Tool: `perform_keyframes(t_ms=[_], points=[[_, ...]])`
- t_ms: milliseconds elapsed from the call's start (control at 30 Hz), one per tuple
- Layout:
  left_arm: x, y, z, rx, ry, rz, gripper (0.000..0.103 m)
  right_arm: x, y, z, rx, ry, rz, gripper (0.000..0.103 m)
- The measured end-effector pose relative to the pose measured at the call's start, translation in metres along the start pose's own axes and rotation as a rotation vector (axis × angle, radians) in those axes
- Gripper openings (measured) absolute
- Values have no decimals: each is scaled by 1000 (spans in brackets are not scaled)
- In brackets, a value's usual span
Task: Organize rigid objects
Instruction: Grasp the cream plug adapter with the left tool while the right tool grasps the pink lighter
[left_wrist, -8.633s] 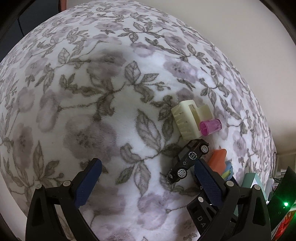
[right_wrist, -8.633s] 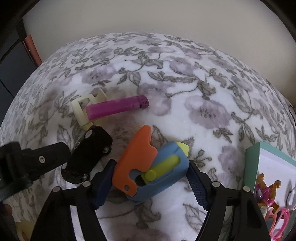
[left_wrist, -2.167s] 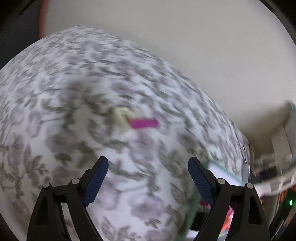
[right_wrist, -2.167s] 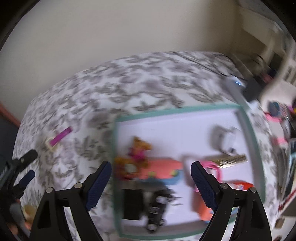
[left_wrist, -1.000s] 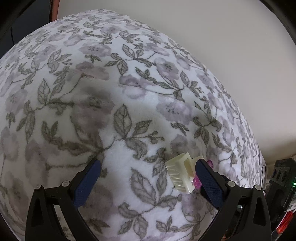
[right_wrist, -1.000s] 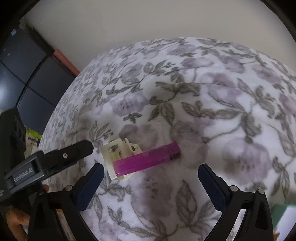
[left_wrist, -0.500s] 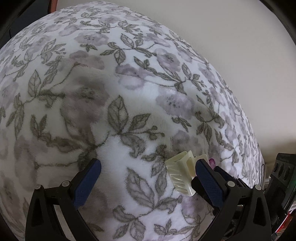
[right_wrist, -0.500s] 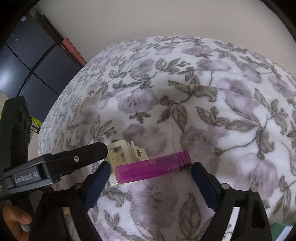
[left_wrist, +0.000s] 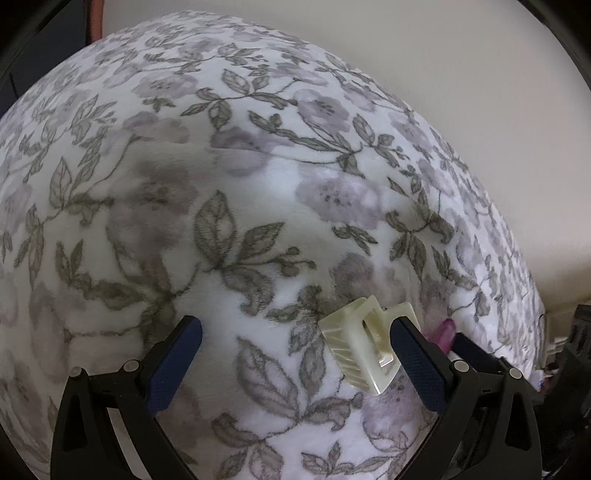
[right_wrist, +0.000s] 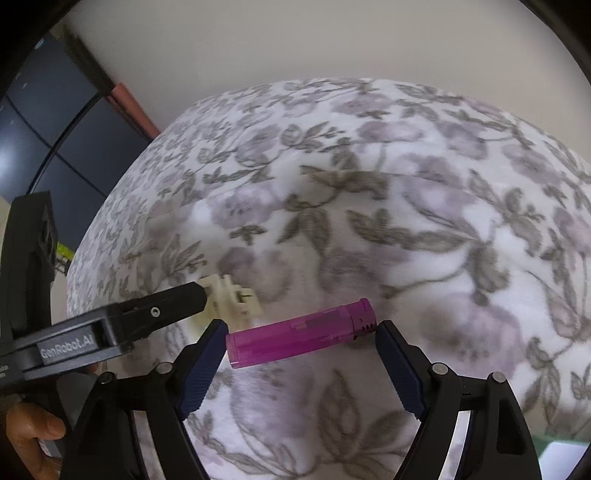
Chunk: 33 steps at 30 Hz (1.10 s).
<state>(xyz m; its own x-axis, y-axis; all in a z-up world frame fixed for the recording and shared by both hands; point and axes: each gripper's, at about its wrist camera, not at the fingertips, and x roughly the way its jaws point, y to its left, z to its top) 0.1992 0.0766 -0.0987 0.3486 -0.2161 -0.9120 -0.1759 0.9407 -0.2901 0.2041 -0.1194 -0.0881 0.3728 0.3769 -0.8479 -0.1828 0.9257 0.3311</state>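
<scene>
Left wrist view: your left gripper (left_wrist: 293, 360) stands wide open, holding nothing. The cream plastic claw hair clip (left_wrist: 364, 345) lies on the plush floral-print blanket (left_wrist: 240, 177), against the inner face of the right-hand finger. It looks light, rigid and ridged; take it across its flat sides, not the teeth.

Right wrist view: your right gripper (right_wrist: 301, 356) has just been closing, and the translucent magenta plastic lighter (right_wrist: 301, 334) lies lengthwise between its pads, apparently not yet clamped. Smooth and slippery; an end-to-end hold may pivot.
</scene>
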Motion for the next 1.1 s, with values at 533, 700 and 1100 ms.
perform_keyframes(t_ms=[533,700,1100], points=[[13,-43,-8,133,-4,39,90,-26,-32,-13,58,-9,-46,84],[10,-56,-13,155,6,-2,62,-35,-37,-17,76,-12,-51,84],[-9,-69,-28,188,15,-22,34,-66,-30,-32,86,-37,-61,84]])
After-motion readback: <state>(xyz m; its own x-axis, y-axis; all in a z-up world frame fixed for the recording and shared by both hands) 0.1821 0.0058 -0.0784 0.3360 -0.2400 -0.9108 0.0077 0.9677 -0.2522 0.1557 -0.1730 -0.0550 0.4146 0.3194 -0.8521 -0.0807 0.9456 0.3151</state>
